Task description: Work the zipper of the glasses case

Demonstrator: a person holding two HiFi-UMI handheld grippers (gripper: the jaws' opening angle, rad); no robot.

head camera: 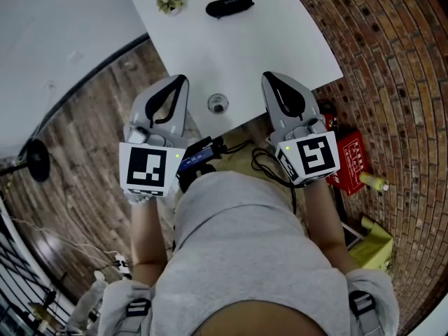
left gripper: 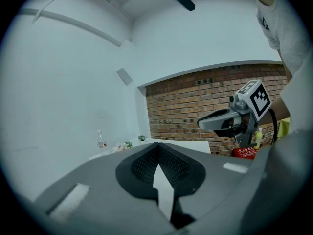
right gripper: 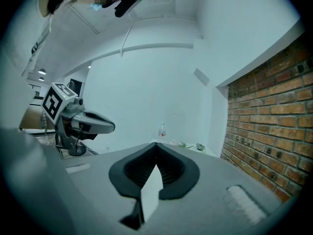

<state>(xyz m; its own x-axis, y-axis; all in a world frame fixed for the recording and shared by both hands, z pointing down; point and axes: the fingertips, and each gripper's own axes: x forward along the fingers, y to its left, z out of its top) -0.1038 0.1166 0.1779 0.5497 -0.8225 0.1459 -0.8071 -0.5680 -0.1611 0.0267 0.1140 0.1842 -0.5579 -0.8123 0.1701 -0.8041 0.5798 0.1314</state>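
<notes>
my left claw (head camera: pixel 180 81) is pressed together with nothing between its jaws, and my right claw (head camera: pixel 269 77) is the same, shut on air. i hold them side by side, about level and pointing forward at the near end of the white table (head camera: pixel 280 40). i read that as a ready stance: neither has anything to grip yet, so closed and parked is the tidy way to carry them. the glasses case (head camera: pixel 229 5), a dark oblong, lies toward the far end of the table, well apart from both claws and near a small plant (head camera: pixel 171 4). i judge the work on its zipper has not begun, and a reach forward comes first. a small round thing (head camera: pixel 218 104) sits near the table's near edge, between the claws; what it is i cannot tell. the zipper is too small to make out, so i cannot say whether the case is open or closed. in my two claw views the case does not show, only the table's far end, pale walls and the brick wall (head camera: pixel 392 61).
</notes>
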